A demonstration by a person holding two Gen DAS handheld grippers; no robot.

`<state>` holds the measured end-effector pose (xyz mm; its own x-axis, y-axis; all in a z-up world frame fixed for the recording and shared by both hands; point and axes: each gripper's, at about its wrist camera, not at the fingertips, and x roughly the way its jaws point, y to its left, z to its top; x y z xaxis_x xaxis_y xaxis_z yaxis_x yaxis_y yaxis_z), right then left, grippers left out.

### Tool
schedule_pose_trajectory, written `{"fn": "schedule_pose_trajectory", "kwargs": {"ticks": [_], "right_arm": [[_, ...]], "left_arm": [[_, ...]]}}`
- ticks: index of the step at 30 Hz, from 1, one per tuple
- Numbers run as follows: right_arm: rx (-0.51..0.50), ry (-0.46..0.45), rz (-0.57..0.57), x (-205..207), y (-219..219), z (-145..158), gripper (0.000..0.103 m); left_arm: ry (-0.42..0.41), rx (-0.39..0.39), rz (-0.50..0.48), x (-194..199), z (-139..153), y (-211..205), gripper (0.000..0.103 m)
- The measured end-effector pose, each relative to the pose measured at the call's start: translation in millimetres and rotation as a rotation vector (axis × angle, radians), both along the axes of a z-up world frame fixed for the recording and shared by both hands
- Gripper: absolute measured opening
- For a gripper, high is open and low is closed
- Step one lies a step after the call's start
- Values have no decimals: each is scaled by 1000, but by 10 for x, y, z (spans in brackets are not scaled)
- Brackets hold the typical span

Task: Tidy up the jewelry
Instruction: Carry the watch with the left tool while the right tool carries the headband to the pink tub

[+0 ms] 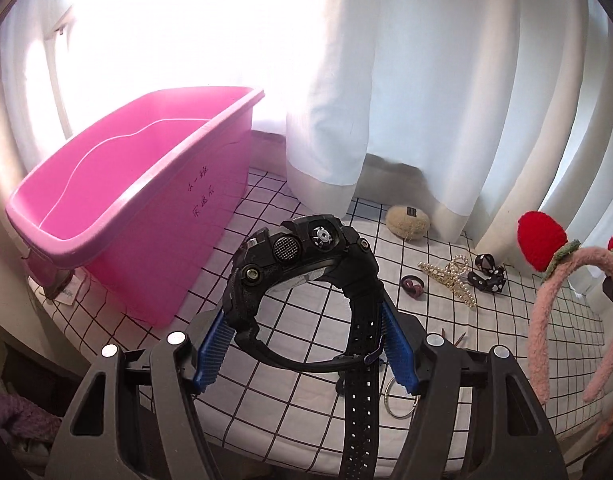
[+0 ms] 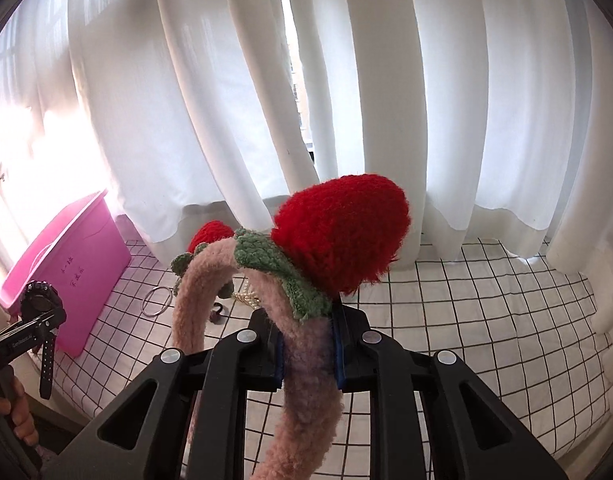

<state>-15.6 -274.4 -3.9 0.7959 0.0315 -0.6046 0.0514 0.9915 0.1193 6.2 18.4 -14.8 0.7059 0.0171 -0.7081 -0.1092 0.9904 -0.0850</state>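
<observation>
My left gripper (image 1: 304,354) is shut on the strap of a chunky black watch (image 1: 302,264) and holds it above the checked cloth, to the right of the pink bin (image 1: 146,196). The watch and left gripper also show in the right wrist view (image 2: 40,304), next to the pink bin (image 2: 72,264). My right gripper (image 2: 308,354) is shut on a fuzzy pink headband (image 2: 306,364) with red strawberry pompoms (image 2: 346,232), held above the cloth. The headband also shows in the left wrist view (image 1: 546,320).
On the checked cloth (image 1: 290,396) lie a beige fuzzy clip (image 1: 407,224), a pearl claw clip (image 1: 450,280), a black bow (image 1: 486,276), a dark hair tie (image 1: 411,286) and a metal ring (image 1: 400,400). White curtains (image 2: 346,100) hang behind.
</observation>
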Motion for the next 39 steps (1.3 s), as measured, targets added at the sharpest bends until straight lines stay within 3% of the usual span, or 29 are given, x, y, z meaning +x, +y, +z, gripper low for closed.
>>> {"fn": "schedule_pose_trajectory", "kwargs": {"ticks": [10,18,22,30,39], "right_arm": [[68,-105,265,547,689,434,17],[86,-167,415,960,1735,721,17],[97,-162,459,1262,2282,835,17],[57,-113,529,1829,3272,799,17],[-27,51,625,2433,4118,404,17]], "left_arm": [[-106,4,157,-380,642,416,65],[-184,29,226,-377,1000,1154,65],[-182,29,230,-194,1082,1582,65],[-137,13,220,309,942,2314,65],[14,-41,183,831,513,2791,65]]}}
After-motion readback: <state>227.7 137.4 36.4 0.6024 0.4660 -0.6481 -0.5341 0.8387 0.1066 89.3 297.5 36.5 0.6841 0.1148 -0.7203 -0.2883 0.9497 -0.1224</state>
